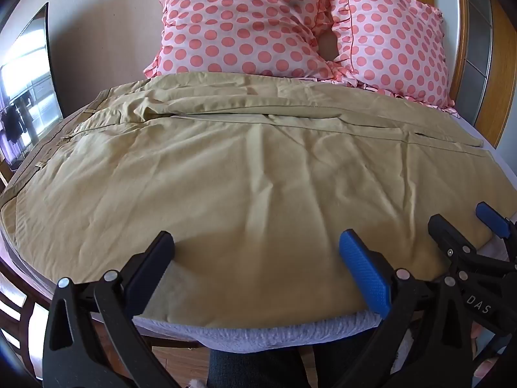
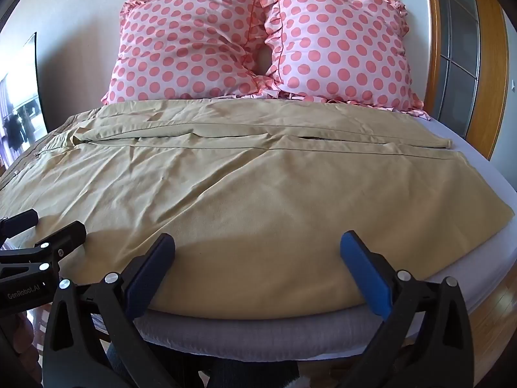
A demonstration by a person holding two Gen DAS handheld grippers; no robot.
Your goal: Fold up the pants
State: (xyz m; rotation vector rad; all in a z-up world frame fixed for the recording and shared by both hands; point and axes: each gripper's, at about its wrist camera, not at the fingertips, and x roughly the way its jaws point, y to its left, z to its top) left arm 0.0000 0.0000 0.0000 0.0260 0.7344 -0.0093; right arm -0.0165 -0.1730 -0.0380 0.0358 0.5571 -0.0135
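Both grippers, left gripper (image 1: 255, 252) and right gripper (image 2: 257, 252), are hovering with fingers spread apart over the near edge of the tan pants (image 2: 258, 194), which are lying flat across the bed (image 2: 484, 258), probably readying to pinch that edge for folding.

Bed (image 2: 484, 278) w/ pale lilac sheet carries khaki pants (image 2: 258, 200), spread flat across it, legs running left-right. Two pink polka-dot pillows (image 2: 258, 42) lie side by side at the head, touching the pants' far edge.
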